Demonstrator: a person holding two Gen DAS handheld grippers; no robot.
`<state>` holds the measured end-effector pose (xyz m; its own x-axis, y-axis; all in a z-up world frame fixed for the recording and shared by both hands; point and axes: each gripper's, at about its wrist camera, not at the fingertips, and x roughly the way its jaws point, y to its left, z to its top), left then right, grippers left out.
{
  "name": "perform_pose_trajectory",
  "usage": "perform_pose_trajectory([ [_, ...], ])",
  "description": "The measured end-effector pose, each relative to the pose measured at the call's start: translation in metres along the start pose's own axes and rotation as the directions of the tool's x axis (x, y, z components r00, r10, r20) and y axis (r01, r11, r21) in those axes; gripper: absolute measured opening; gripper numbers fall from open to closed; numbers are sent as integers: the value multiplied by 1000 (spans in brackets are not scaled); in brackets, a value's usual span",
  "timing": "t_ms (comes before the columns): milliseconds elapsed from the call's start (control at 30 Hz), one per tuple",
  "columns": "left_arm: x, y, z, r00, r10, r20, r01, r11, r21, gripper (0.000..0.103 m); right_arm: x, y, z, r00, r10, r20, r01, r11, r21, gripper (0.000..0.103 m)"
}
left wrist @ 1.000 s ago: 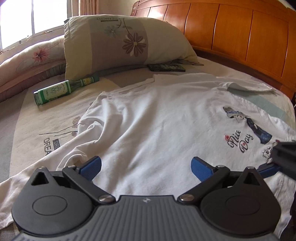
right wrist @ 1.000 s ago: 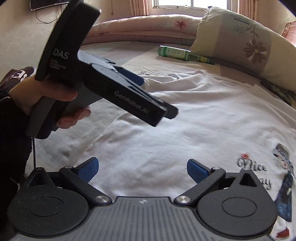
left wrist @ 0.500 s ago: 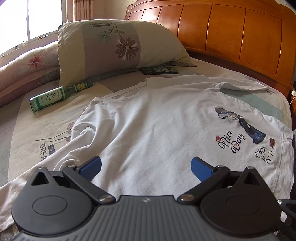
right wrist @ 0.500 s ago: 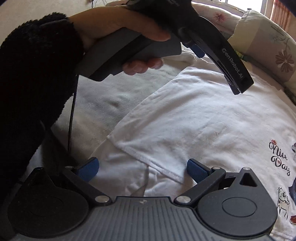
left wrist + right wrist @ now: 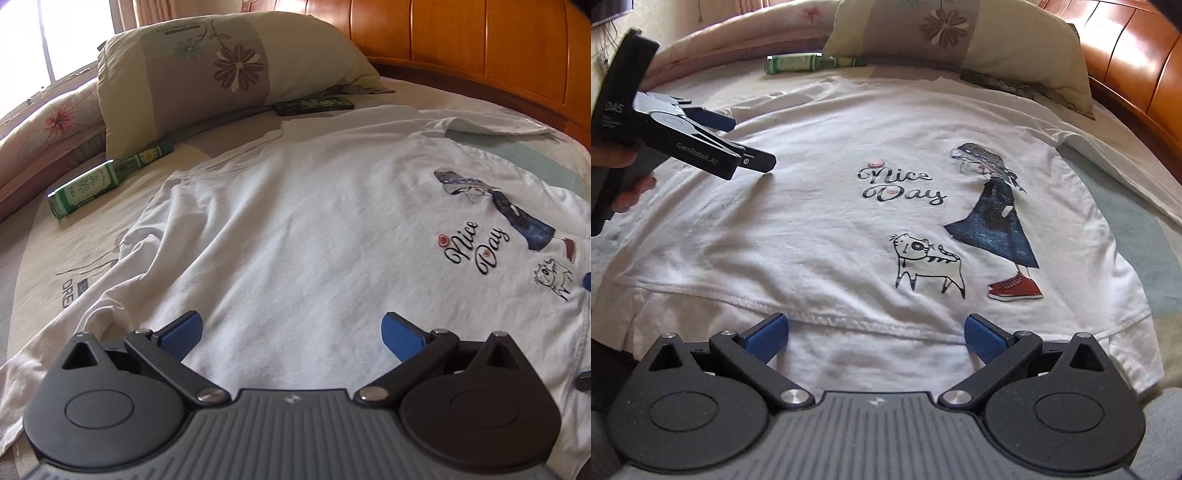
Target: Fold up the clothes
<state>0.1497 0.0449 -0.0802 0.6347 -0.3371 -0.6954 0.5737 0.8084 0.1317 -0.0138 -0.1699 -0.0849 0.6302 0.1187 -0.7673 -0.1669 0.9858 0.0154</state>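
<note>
So we're basically at the start here. The white T-shirt is lying spread out print-up on the bed, with no fold in it that we can see; one sleeve trails off at the left. Our left gripper hovers over the plain side, jaws spread, nothing in them. The right gripper sits released just above the bottom hem. Everything's left: sleeves in, sides over, then halving it.

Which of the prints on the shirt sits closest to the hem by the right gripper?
The cat: it stands lowest on the shirt, just above the hem, while the girl's figure and the "Nice Day" lettering reach farther up.
</note>
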Motion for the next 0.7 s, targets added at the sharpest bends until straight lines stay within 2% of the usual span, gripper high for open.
perform_pose_trajectory([
  [100, -2, 6, 1, 999, -45, 27, 46, 998, -37, 102, -4, -5, 1, 999, 21, -32, -21, 1000, -8, 103],
  [200, 1, 10, 5, 995, -85, 44, 89, 991, -98, 102, -8, -24, 20, 997, 21, 68, -23, 999, 34, 103],
  [300, 10, 15, 4, 998, -67, 15, 68, 987, -143, 102, 7, -46, 56, 988, 44, 150, -57, 995, 86, 103],
  [433, 18, 23, -3, 998, -57, -23, 52, 984, -171, 102, 46, -70, 98, 973, 155, 169, -176, 978, 113, 103],
  [500, 19, 26, -2, 997, -68, -23, 63, 979, -192, 102, 69, -82, 108, 960, 245, 131, -263, 956, 134, 103],
  [567, 20, 28, 0, 997, -74, -23, 67, 976, -208, 102, 86, -93, 110, 962, 255, 93, -268, 949, 167, 103],
  [600, 21, 29, 0, 997, -76, -23, 70, 975, -209, 102, 91, -99, 108, 969, 234, 79, -244, 956, 163, 103],
  [633, 23, 29, 0, 997, -79, -23, 72, 975, -209, 102, 91, -107, 105, 971, 223, 92, -234, 961, 149, 103],
  [700, 23, 29, 0, 997, -78, -22, 72, 976, -205, 102, 84, -125, 97, 987, 131, 96, -145, 977, 155, 103],
])
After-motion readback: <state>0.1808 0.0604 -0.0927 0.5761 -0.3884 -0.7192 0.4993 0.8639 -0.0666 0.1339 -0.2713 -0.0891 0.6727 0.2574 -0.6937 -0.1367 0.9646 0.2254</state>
